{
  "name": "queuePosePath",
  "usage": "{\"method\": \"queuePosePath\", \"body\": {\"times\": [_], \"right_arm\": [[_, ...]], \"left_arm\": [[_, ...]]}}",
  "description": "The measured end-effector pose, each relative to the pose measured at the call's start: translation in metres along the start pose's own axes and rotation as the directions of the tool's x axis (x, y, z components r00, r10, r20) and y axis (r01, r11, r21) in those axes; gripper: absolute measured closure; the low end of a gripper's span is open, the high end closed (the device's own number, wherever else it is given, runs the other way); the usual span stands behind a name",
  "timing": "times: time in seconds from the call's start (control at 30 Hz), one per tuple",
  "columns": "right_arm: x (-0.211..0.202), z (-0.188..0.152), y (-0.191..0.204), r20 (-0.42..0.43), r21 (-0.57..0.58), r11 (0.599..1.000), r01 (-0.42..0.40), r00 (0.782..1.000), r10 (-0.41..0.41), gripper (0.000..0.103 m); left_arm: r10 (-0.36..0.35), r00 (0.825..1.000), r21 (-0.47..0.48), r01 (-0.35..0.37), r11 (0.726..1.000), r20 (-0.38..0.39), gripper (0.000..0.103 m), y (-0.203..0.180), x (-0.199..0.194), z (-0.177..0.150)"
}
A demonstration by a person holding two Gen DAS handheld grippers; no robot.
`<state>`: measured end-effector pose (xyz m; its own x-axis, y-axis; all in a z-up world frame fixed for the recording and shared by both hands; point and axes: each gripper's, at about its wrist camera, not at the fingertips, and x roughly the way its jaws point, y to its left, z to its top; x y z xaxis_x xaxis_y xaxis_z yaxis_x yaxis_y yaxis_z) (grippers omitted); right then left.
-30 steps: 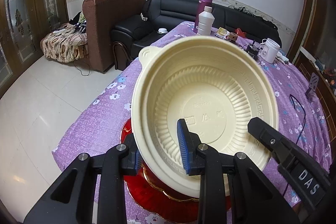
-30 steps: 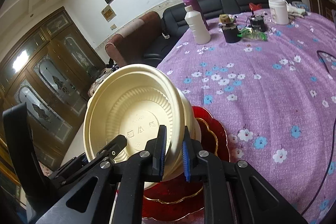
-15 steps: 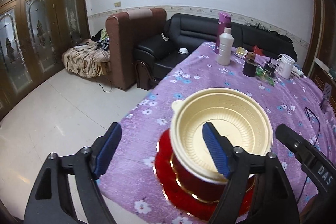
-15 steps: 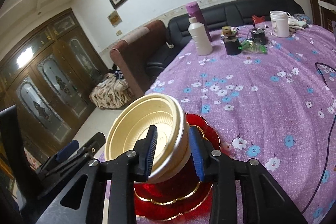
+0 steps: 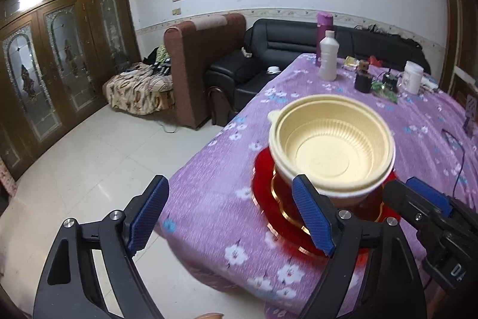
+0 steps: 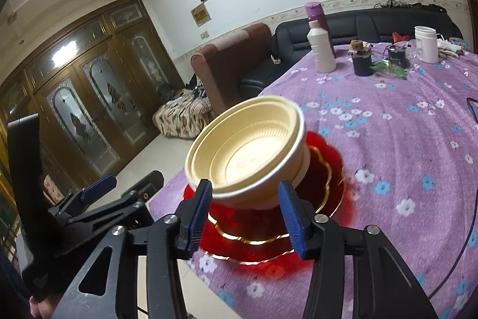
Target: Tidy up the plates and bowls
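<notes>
**Bowls stacked on the red plate by the table's near edge**

The cream bowls [image 5: 331, 151] sit nested on the red plate [image 6: 325, 169], which lies close to the near corner of the purple tablecloth [image 6: 403, 139]. Left gripper [image 5: 230, 214] has its jaws opening, spread wide over the table edge with nothing between them. Right gripper [image 6: 245, 211] has its jaws opening too, the pads flanking the bowls' base without pressing. Bare cloth stretches right of the plate; a white bottle [image 5: 327, 56] and jars stand well apart at the far end.
</notes>
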<state>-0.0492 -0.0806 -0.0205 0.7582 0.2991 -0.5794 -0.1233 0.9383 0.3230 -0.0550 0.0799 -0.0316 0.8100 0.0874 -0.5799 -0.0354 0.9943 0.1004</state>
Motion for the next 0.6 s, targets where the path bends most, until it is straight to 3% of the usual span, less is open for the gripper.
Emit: {"method": "queuePosePath", "body": {"times": [0.07,0.6], "right_arm": [[-0.002,-0.002,0.004,0.011,-0.008,1.000,-0.003,1.000,0.003,0.042],[-0.008,-0.002,0.015,0.027,-0.049,0.999,0.009,1.000,-0.007,0.042]], "left_arm": [[-0.001,1.000,0.007,0.001,1.000,-0.010,0.017,-0.001,0.002,-0.003],[-0.016,0.999,0.000,0.016,1.000,-0.042,0.017,-0.002,0.004,-0.007]]}}
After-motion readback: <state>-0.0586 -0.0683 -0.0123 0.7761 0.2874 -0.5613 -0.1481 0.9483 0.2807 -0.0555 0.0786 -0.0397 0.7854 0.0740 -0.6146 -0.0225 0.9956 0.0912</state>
